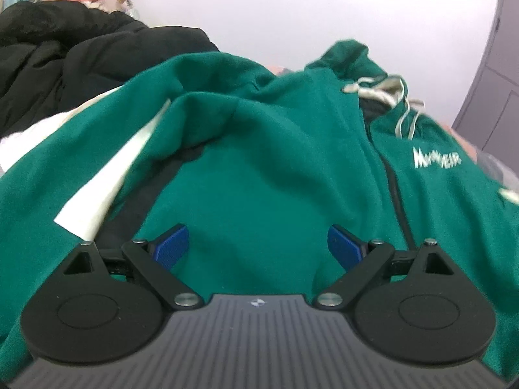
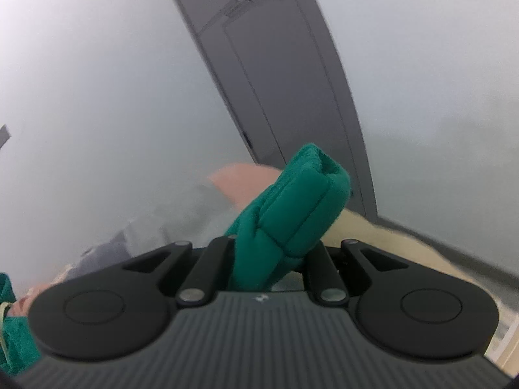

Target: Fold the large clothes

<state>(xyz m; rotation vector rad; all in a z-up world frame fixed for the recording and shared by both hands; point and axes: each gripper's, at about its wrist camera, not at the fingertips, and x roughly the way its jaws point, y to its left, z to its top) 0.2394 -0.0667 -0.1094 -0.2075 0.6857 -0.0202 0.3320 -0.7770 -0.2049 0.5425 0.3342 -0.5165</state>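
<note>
A green zip-up hoodie (image 1: 259,149) with white panels, a white chest logo and pale drawstrings lies spread out and rumpled in the left wrist view. My left gripper (image 1: 258,246) is open just above its body, blue pads (image 1: 172,246) apart, holding nothing. In the right wrist view my right gripper (image 2: 269,259) is shut on a bunched green ribbed part of the hoodie (image 2: 292,201), lifted and pointing up toward the wall. More green cloth shows at that view's lower left edge (image 2: 9,340).
A black jacket (image 1: 81,55) lies heaped behind the hoodie at the left. A white wall and a grey panelled door (image 2: 279,74) stand beyond. Pink and patterned bedding (image 2: 240,178) shows past the hoodie's edge.
</note>
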